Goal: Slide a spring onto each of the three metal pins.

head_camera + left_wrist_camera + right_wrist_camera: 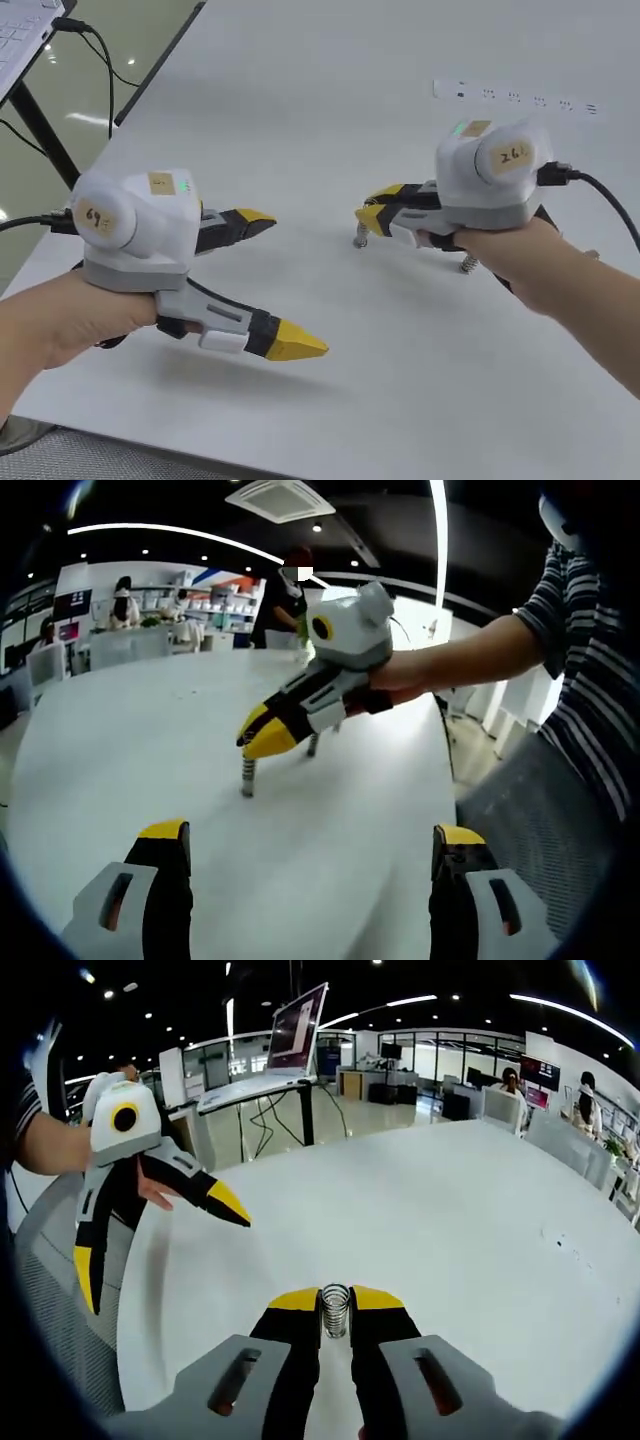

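Head view, left to right: at 9 o'clock the left gripper [278, 280] is held low, jaws spread wide, nothing gripped. At 2 o'clock the right gripper [374, 208] is seen with jaws pinched on a spring [335, 1310], its coil upright between the tips. A pin [361, 238] is stood on the table [300, 100] just below those tips. A second spring [467, 263] is seen at 4 o'clock. The coil should be kept vertical, centred over the pin top, lowered slowly and released only once threaded.
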